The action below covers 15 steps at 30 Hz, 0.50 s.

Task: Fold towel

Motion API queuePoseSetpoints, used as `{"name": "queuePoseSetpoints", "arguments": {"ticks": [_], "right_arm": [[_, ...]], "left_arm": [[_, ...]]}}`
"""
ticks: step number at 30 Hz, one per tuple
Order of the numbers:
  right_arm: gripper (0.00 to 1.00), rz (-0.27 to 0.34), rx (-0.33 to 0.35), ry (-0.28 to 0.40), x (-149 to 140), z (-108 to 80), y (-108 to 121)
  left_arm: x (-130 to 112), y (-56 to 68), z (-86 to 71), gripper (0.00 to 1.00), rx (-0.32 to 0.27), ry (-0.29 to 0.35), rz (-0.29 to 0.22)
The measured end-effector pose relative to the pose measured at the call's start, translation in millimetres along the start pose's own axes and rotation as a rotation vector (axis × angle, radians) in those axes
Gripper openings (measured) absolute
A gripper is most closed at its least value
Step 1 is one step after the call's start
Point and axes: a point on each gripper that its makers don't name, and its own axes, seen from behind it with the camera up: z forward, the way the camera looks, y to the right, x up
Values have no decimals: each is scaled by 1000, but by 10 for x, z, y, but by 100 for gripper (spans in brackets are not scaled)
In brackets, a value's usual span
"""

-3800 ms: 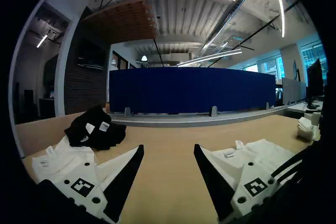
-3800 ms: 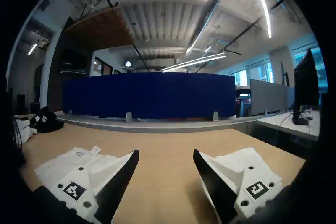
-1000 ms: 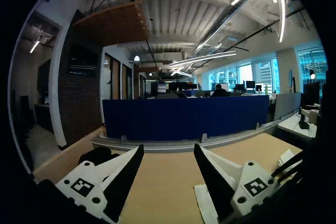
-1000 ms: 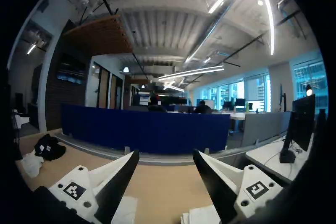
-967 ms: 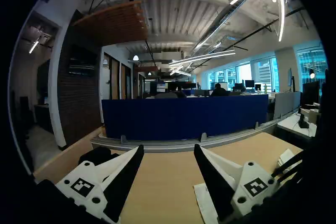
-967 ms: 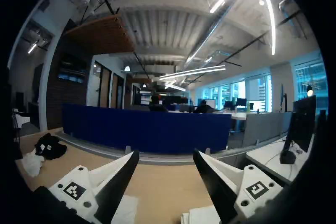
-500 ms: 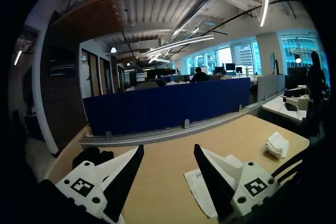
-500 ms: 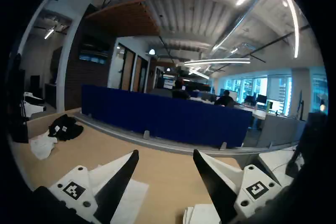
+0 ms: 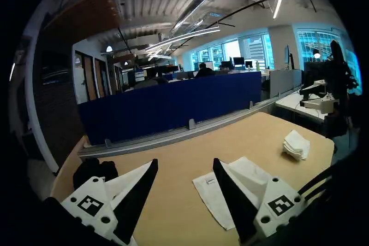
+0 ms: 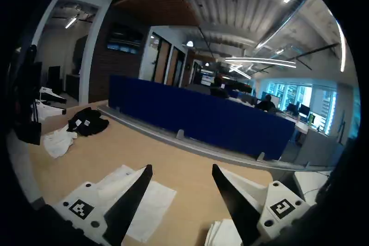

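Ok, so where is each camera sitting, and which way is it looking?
Left gripper view: the camera rides on the left gripper, above the wooden table, and looks along its two open fingers toward the blue divider.
Right gripper view: the camera rides on the right gripper, above the same table, and looks along its own two open fingers toward the divider.
Both views see the flat white towel, the black cloth, the divider and the table.
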Motion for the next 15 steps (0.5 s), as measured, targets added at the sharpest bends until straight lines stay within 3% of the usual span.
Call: {"name": "queuePoseSetpoints", "arguments": {"ticks": [15], "right_arm": [[100, -2, 33, -53, -420, 89, -218]], "left_arm": [[-459, 273, 87, 88, -57, -56, 2]]}}
